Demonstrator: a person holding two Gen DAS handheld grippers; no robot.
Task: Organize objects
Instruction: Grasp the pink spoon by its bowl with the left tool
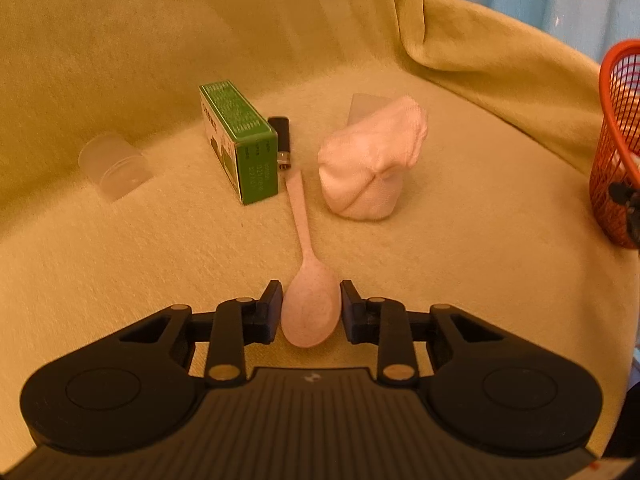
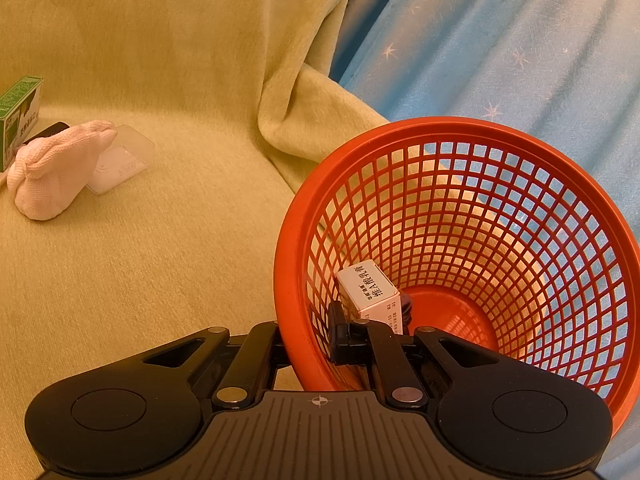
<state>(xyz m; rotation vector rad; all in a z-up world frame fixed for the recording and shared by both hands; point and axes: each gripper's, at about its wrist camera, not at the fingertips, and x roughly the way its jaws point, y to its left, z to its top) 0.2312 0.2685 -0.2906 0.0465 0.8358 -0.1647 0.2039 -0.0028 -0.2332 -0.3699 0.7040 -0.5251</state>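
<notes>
A pale pink spoon [image 1: 310, 312] lies on the yellow-green blanket, handle pointing away from me. My left gripper [image 1: 311, 312] has a pad pressed against each side of the spoon's bowl. The orange mesh basket [image 2: 292, 240] stands at the right, tipped toward the camera; my right gripper [image 2: 308, 328] is shut on its near rim, one finger inside and one outside. In the basket lie a white box [image 2: 368, 292] and something dark behind it. The basket [image 1: 620, 140] also shows at the right edge of the left wrist view.
Beyond the spoon are a green box [image 1: 240, 148], a black lighter [image 1: 282, 136], a rolled pink sock [image 1: 372, 160] over a clear packet [image 2: 124, 160], and a clear plastic cup [image 1: 114, 166]. The blanket [image 2: 180, 260] rises in folds behind; a blue starred curtain [image 2: 500, 40] hangs at right.
</notes>
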